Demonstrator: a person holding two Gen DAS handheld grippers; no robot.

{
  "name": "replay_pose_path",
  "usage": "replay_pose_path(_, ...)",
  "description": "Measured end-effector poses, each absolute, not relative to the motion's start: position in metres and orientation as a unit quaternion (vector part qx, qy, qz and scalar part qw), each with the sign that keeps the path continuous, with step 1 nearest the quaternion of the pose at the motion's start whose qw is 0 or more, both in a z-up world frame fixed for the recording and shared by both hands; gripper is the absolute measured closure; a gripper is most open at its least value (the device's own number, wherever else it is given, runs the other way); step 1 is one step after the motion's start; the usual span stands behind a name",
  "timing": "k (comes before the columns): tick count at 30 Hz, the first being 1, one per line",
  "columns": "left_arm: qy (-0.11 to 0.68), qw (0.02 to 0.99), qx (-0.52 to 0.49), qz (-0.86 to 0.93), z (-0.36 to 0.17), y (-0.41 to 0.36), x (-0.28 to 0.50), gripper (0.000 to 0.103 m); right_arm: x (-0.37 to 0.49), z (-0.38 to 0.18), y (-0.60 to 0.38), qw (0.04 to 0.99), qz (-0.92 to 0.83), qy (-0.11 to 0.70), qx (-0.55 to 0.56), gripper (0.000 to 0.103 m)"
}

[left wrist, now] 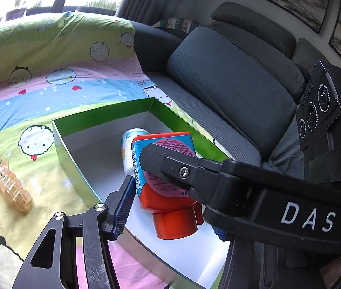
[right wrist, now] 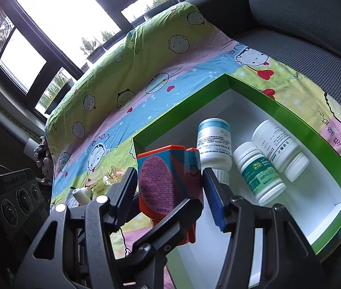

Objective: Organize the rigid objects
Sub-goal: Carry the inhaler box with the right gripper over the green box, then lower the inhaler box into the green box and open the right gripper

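An orange and blue bottle (left wrist: 165, 183) with an orange cap hangs upside down over the green box (left wrist: 103, 110) with a white inside. My left gripper (left wrist: 168, 190) is around it and the other gripper's finger crosses in front. In the right wrist view the same bottle (right wrist: 168, 175) sits between my right gripper's (right wrist: 170, 192) blue pads, with a black finger of the other gripper pressed on it. Three white bottles lie in the box (right wrist: 262, 89): one with a blue label (right wrist: 215, 142), one with a green label (right wrist: 259, 173), one plain white (right wrist: 280, 149).
The box sits on a cartoon-print sheet (left wrist: 50, 77) over a grey sofa (left wrist: 230, 77). A clear amber hair clip (left wrist: 11, 185) lies on the sheet left of the box. A black speaker-like unit (right wrist: 13, 200) stands at the left of the right wrist view.
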State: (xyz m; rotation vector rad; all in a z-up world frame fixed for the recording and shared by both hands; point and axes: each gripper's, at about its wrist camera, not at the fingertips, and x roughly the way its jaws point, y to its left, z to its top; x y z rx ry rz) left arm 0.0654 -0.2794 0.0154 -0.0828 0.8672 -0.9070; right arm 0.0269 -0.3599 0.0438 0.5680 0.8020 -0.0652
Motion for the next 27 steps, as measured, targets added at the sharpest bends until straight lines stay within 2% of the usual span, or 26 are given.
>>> replay_pose_path(27,0.450,0.804,-0.012,-0.388,0.003,-0.303,0.068,0.048,0.030,0.027,-0.379,0.863,-0.045,0.411,0.292,0.047)
